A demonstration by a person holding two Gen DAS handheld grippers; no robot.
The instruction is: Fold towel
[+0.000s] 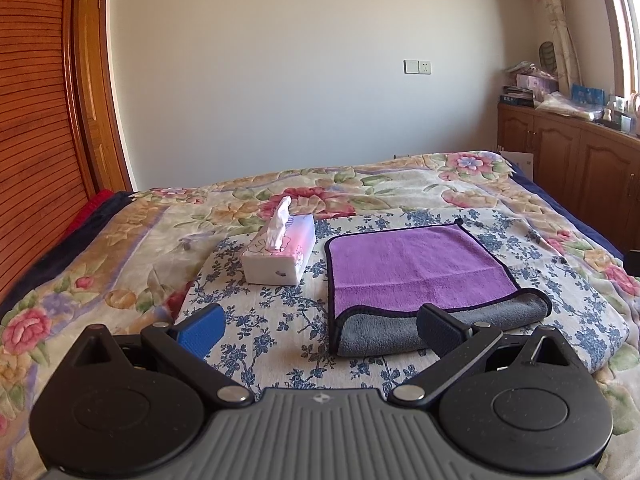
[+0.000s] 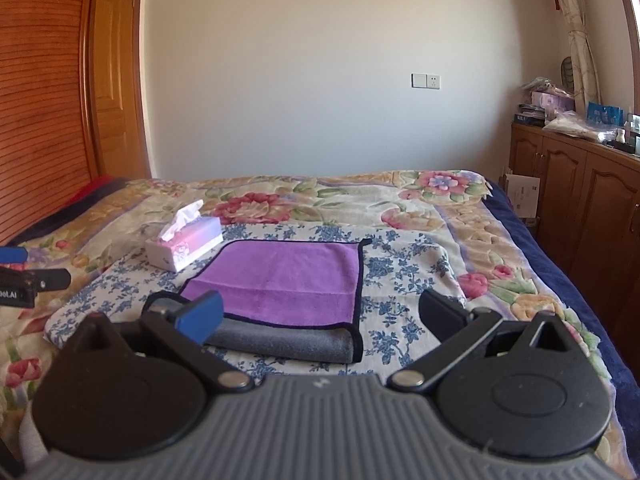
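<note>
A purple towel [image 1: 416, 264] with a grey underside and dark trim lies on a blue-flowered cloth [image 1: 280, 320] on the bed; its near edge is folded over, grey side up. It also shows in the right wrist view [image 2: 288, 280]. My left gripper [image 1: 320, 330] is open and empty, hovering just in front of the towel's near left corner. My right gripper [image 2: 320, 316] is open and empty, above the towel's near right corner. The left gripper's tip [image 2: 24, 276] shows at the left edge of the right wrist view.
A tissue box [image 1: 280, 254] stands on the cloth just left of the towel, also in the right wrist view [image 2: 184, 246]. A floral bedspread [image 1: 100, 264] covers the bed. A wooden headboard [image 1: 36, 140] is at left, wooden cabinets [image 2: 580, 208] at right.
</note>
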